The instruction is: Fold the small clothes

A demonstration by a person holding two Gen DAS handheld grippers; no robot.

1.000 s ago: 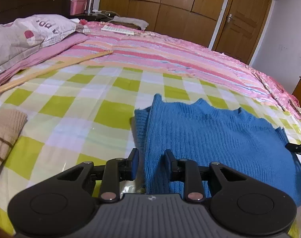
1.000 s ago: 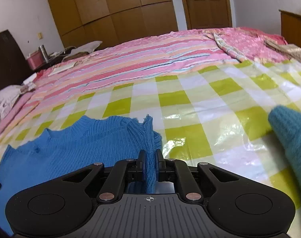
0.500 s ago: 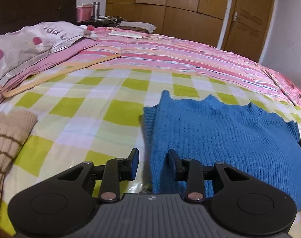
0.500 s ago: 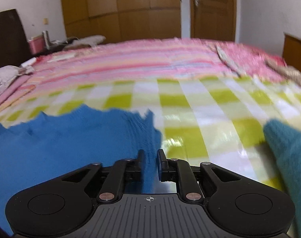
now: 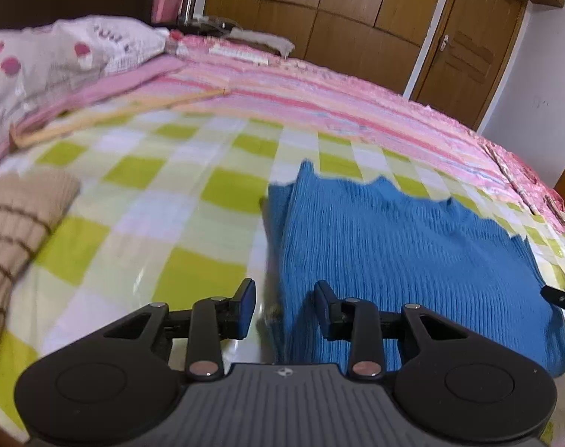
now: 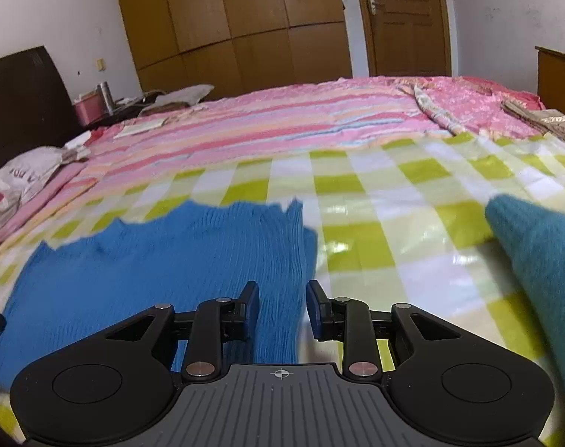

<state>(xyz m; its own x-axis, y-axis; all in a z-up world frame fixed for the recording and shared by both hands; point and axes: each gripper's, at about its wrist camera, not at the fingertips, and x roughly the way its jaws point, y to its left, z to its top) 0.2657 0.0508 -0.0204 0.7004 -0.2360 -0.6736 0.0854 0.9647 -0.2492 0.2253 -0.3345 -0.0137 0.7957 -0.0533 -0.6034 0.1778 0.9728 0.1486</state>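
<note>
The blue knit sweater lies flat on the green-and-white checked sheet of the bed, its two side edges turned in — a layout that, by my reading, follows a lengthwise fold just laid down. The left gripper sits at the sweater's left folded edge with its jaws parted and not pinching: the doubled edge runs up between them, and neither pad looks pressed to the knit. The right gripper is at the opposite edge, its jaws opening, the sweater's right border between them but free of the pads. Both grippers point down at a slant along the garment's sides, which suits letting the cloth settle flat rather than dragging it.

Other clothes wait apart — a tan striped knit well off to the left, and a teal knit garment off to the right, neither touching the blue one. A likely next step is a crosswise fold, hem toward collar
</note>
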